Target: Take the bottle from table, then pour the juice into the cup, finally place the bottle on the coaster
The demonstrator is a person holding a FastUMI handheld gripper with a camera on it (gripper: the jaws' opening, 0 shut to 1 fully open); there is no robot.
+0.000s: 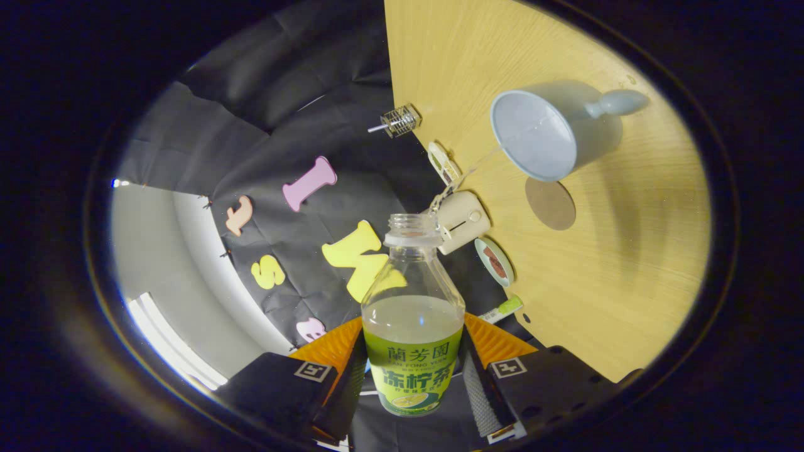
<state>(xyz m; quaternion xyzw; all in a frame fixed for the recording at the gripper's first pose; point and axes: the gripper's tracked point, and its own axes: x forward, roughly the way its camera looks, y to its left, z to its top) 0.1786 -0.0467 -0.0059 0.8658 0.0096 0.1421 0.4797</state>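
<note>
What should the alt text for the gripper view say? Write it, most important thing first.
The gripper is shut on an uncapped bottle, tilted so a thin stream of juice arcs from its mouth into a pale cup on the wooden table. A round coaster lies beside the cup.
</note>
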